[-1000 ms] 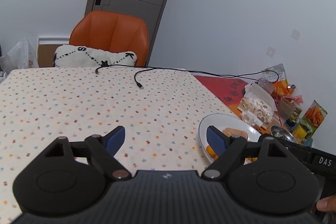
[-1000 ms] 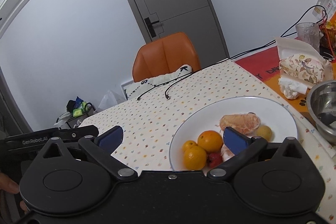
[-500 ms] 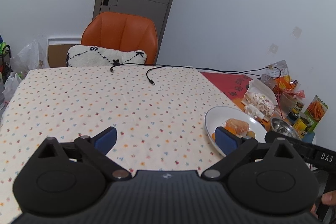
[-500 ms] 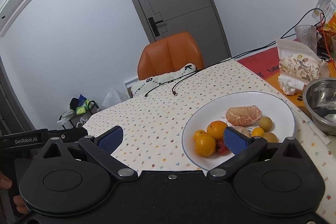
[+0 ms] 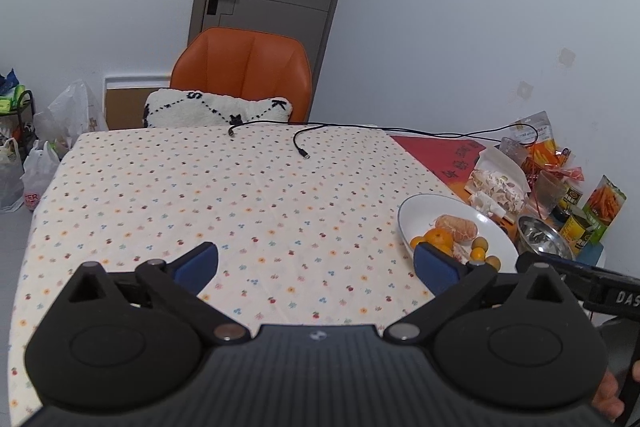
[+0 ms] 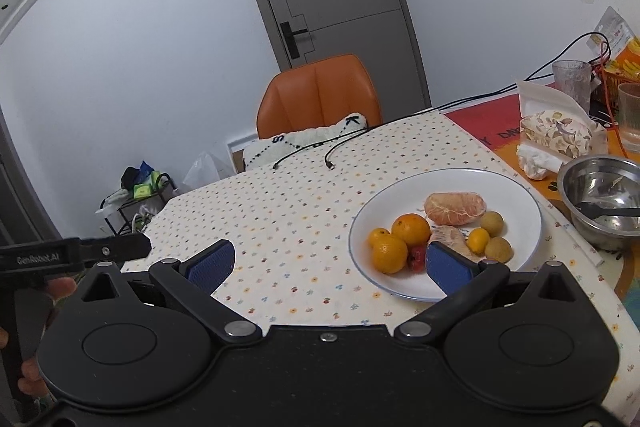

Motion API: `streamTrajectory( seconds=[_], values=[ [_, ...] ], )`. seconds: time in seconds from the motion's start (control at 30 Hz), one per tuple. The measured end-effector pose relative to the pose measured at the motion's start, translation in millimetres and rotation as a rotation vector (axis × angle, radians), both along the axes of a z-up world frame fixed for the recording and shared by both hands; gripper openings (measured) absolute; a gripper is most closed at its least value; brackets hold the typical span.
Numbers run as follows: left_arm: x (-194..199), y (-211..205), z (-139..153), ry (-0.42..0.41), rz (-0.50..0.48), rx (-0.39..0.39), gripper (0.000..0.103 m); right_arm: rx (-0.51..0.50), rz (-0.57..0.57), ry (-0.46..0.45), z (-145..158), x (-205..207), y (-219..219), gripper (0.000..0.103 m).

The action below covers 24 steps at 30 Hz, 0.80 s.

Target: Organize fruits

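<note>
Fruits lie gathered on a white plate (image 6: 520, 195) near the right edge of the counter (image 6: 280, 219), which is covered by a dotted cloth. On the plate, a peeled citrus (image 6: 455, 207) sits toward the far side; three oranges, the largest (image 6: 410, 229) farthest back and two more (image 6: 389, 254) nearer the plate's left rim, cluster beside it; a small red fruit (image 6: 417, 257) touches the nearest orange; a small yellow fruit (image 6: 478, 240) and two tan round fruits (image 6: 491, 223) lie to the right of the plate's centre. Right of the plate stands a steel bowl (image 6: 600, 187) holding a dark spoon, and beyond the plate a floral tissue pack (image 6: 556, 133) and two glasses. Beyond the plate, at the counter's far edge, black cables (image 5: 304, 143) trail before an orange chair (image 5: 244, 79) carrying a white cushion. Left tool (image 5: 316, 261): fingers spread wide, holding nothing, above bare cloth left of the plate. Right tool (image 6: 330, 259): fingers spread wide, holding nothing, its right pad (image 6: 448, 269) overlapping the plate's near rim in view.
</note>
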<state>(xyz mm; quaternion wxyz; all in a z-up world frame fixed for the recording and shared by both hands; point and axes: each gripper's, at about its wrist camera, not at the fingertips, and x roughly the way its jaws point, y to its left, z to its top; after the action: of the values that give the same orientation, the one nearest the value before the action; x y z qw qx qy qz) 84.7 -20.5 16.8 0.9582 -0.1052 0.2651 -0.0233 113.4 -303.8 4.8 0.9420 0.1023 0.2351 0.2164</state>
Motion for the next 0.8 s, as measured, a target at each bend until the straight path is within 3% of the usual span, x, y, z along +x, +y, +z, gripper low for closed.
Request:
streamTrajectory(
  seconds=[0.8],
  values=[
    [-48, 19, 13, 0.018, 0.038, 0.034, 0.103, -0.053, 0.038, 0.025, 15, -45, 15, 0.103]
  ],
)
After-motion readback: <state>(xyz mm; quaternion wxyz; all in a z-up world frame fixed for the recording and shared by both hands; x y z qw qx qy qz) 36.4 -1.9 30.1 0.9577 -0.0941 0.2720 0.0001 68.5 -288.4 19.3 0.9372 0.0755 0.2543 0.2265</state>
